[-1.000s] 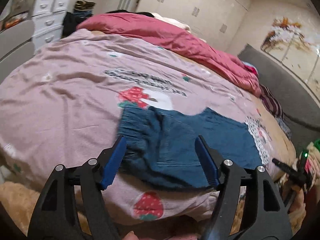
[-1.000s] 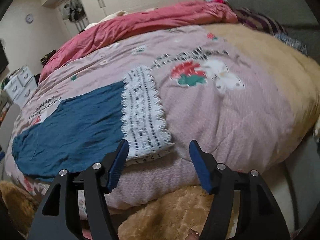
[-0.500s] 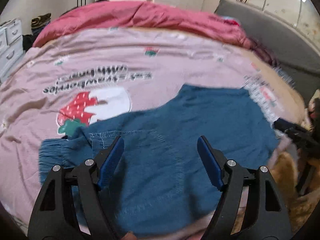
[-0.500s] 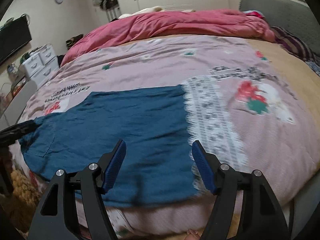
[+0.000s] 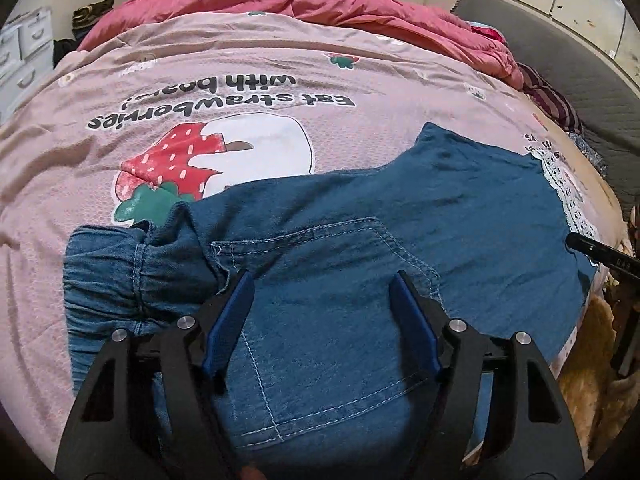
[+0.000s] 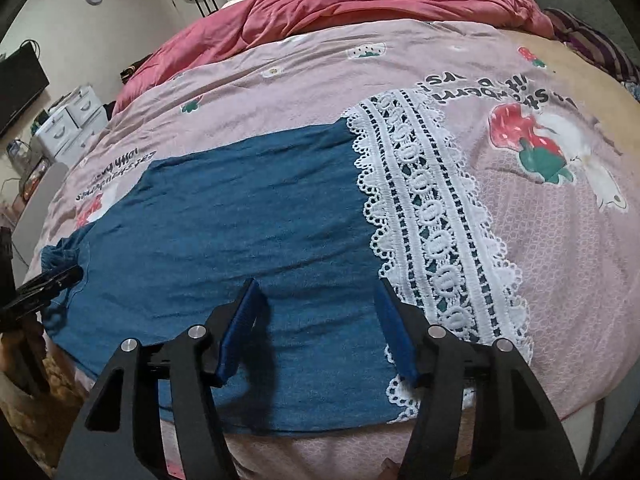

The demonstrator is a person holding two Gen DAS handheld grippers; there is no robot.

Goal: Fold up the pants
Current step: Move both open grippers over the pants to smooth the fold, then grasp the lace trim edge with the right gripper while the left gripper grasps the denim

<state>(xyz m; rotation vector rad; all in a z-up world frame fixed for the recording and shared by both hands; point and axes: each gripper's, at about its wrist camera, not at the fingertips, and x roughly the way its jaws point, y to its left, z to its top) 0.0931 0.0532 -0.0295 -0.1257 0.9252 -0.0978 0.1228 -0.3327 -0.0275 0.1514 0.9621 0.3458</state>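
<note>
Blue denim pants [image 5: 360, 248] lie spread flat near the front edge of a bed covered by a pink strawberry-print quilt [image 5: 200, 92], their white lace hem [image 6: 436, 224] to the right. Left tool [image 5: 322, 292] hovers over the back pocket by the elastic waistband, its fingers apart and empty. Right tool [image 6: 316, 300] hangs above the leg beside the lace, likewise spread wide.

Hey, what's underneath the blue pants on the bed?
The blue pants lie flat on a pink strawberry-print duvet, overlapping its strawberry picture. Whatever print continues beneath the denim is covered. The lace hem lets some pink show through its holes.
</note>
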